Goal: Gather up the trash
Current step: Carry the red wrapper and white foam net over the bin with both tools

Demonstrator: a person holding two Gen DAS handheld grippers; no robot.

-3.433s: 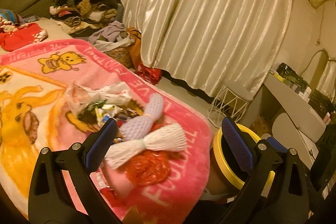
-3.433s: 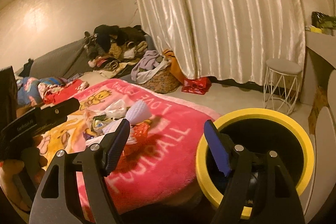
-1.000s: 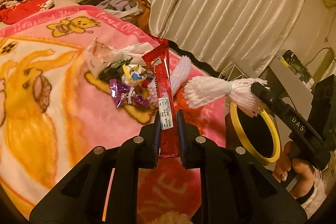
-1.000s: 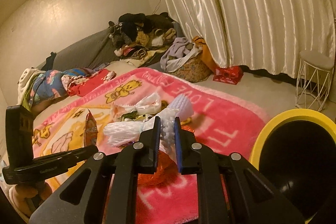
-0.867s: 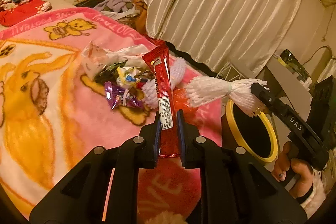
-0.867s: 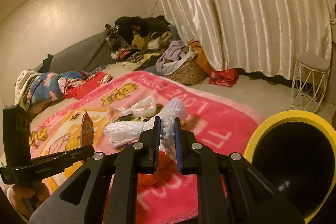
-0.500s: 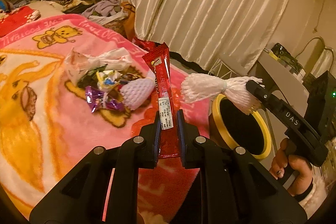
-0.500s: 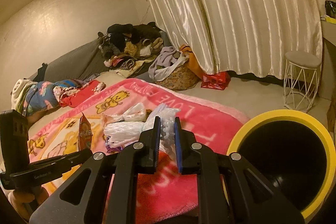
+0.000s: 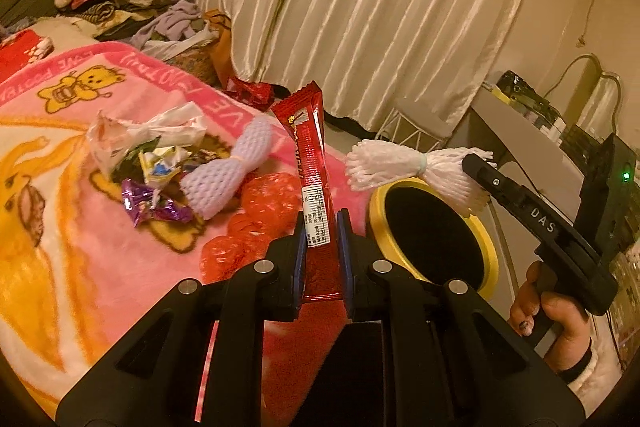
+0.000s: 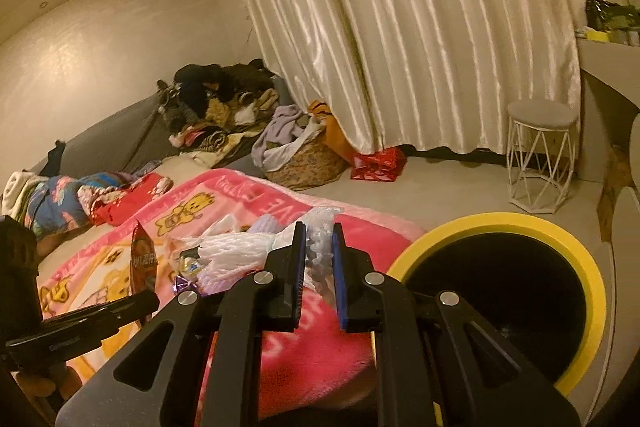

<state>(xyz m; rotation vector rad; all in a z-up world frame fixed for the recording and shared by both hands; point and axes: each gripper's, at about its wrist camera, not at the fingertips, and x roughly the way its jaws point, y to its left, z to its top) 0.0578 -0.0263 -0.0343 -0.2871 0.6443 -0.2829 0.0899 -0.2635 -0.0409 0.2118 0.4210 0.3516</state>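
Left wrist view, nearest first: left gripper [image 9: 322, 227] clamped narrow on a red snack wrapper [image 9: 311, 163], which sticks up past the fingertips; its lower end is hidden between the pads. Just right of it sits the yellow-rimmed bin [image 9: 434, 233], black inside, bottom not visible, near rim cut off by the gripper body. Above the bin's far rim hangs a white foam net [image 9: 416, 167], pinched at one end by the right gripper [image 9: 478, 167]; its fingertips are buried in the net. A hand [image 9: 560, 323] grips the handle right of the bin, wrist cut by the frame edge.

Left of the bin lies the pink blanket [image 9: 60, 219] with a lavender foam net [image 9: 232, 171], red mesh [image 9: 248, 227] partly behind the left gripper, crumpled candy wrappers [image 9: 156, 183] too blurred to read, and a clear plastic bag [image 9: 148, 131].

Right wrist view: right gripper [image 10: 319, 255] nearly closed on the white foam net [image 10: 248, 251], bin [image 10: 504, 291] just right, its lower rim cut off. Beyond the bin: white stool [image 10: 540, 155], curtain [image 10: 400, 27], laundry pile [image 10: 224, 103] hard to sort out.
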